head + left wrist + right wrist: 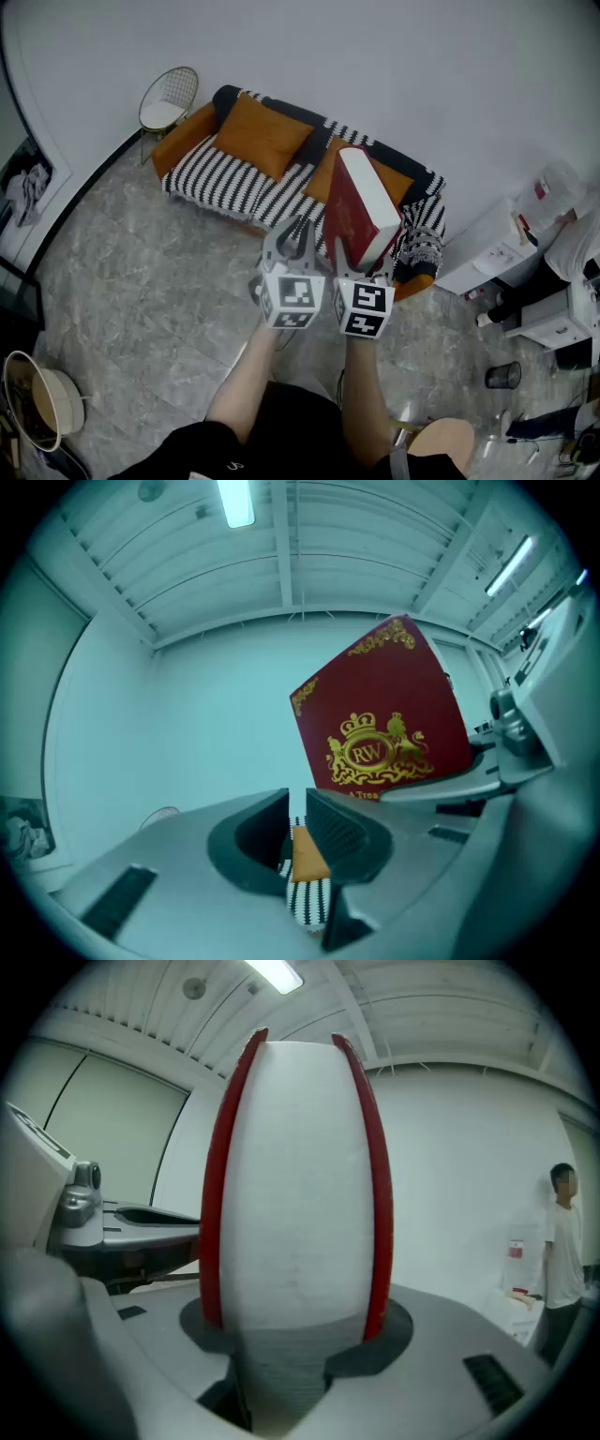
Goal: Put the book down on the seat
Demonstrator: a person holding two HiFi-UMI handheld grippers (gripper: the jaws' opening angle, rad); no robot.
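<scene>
Book [361, 211]: thick hardback, red covers, white page block. It is held in the air and not lying on anything. In the head view it overlaps the right end of the sofa [234, 178].

Long axis: runs straight out from the right gripper [359, 270] along its jaws, pointing away from the person toward the wall behind the sofa. The covers stand on edge. One red face is turned to the person's left and a white page edge faces up toward the head camera.

Right gripper view: the book [295, 1185] fills the centre. The page block shows as a smooth matte white oval, with a thin red cover edge down each side. The right gripper [295, 1330] has its jaws clamped across the book's thickness at the near end.

Left gripper view: the flat cover of the book [380, 719] shows, tilted. It is deep red with gold corner scrolls and a gold crowned crest lettered "RW".

Left gripper [295, 236]: just beside the right one. Its ribbed dark jaws [297, 808] are drawn nearly together with only a slit between them and nothing in it.

Sofa: draped in a black-and-white striped throw, with plump orange cushions [262, 136] on top. A round wire chair [169, 98] stands at its left end. The floor [141, 281] is grey, glossy and marble-veined.
</scene>
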